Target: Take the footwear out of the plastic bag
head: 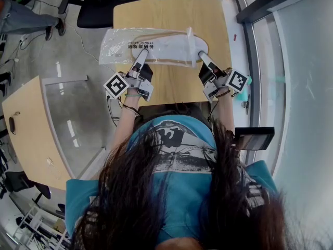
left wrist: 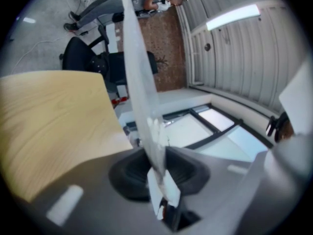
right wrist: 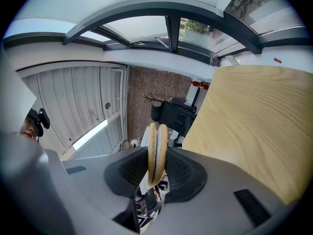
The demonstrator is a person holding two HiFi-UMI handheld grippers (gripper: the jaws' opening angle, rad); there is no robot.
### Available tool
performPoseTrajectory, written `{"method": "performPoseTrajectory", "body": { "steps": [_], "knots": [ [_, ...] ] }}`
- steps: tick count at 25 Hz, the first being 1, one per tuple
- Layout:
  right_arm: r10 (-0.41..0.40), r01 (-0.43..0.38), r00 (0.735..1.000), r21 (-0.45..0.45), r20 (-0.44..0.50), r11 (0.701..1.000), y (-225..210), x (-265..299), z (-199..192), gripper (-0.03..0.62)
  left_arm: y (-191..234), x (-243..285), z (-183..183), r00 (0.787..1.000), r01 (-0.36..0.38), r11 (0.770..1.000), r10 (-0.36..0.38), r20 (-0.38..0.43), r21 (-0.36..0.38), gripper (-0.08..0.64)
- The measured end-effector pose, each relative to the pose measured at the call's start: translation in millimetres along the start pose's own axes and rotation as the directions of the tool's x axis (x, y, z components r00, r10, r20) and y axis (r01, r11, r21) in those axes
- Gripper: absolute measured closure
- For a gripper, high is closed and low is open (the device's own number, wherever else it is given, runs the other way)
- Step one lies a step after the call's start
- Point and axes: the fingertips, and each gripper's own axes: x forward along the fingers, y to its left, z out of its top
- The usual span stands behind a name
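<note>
Your left tongs (head: 142,53) were closed down thin on a fold of the plastic bag (head: 117,43) at its near edge, with the film standing up like a sheet between the pads. Your right tongs (head: 201,54) were clamped partway on the two slippers (head: 166,47), pinching them sole to sole at the end that poked out of the bag's mouth. The bag lay flat across the middle of the counter (head: 171,12), and most of the slippers' length was inside it.

The slippers looked light, thin and floppy, so they would probably bend rather than slide out stiffly. A bite well onto both soles, not just the rim, seemed safest. The film looked slick and nearly weightless. It would likely drag along with the slippers unless you held it back firmly, and a shallow pinch could slip off it.
</note>
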Motion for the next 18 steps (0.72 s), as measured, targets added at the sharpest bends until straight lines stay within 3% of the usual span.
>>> {"method": "performPoseTrajectory", "body": {
  "steps": [4, 9, 12, 18],
  "knots": [
    [0.002, -0.002, 1.000, -0.001, 0.017, 1.000, -0.6, -5.1, 6.2, 0.494, -6.9, 6.8, 0.2, 1.000, 0.009, 0.998, -0.008, -0.030, 0.061, 0.474],
    [-0.022, 0.023, 0.999, -0.023, 0.030, 0.999, -4.0, -15.5, 14.7, 0.494, -0.4, 5.4, 1.5, 0.999, -0.017, 0.998, 0.019, -0.030, 0.063, 0.472],
    [-0.051, 0.053, 0.998, -0.038, 0.044, 0.998, -8.4, -23.2, 20.8, 0.495, 8.2, 4.0, -2.7, 0.995, -0.067, 0.993, 0.073, -0.062, 0.099, 0.472],
    [-0.103, 0.107, 0.992, -0.057, 0.069, 0.993, -17.4, -34.9, 28.0, 0.499, 25.5, 0.0, 0.2, 0.968, -0.184, 0.930, 0.228, -0.106, 0.319, 0.511]
  ]
}}
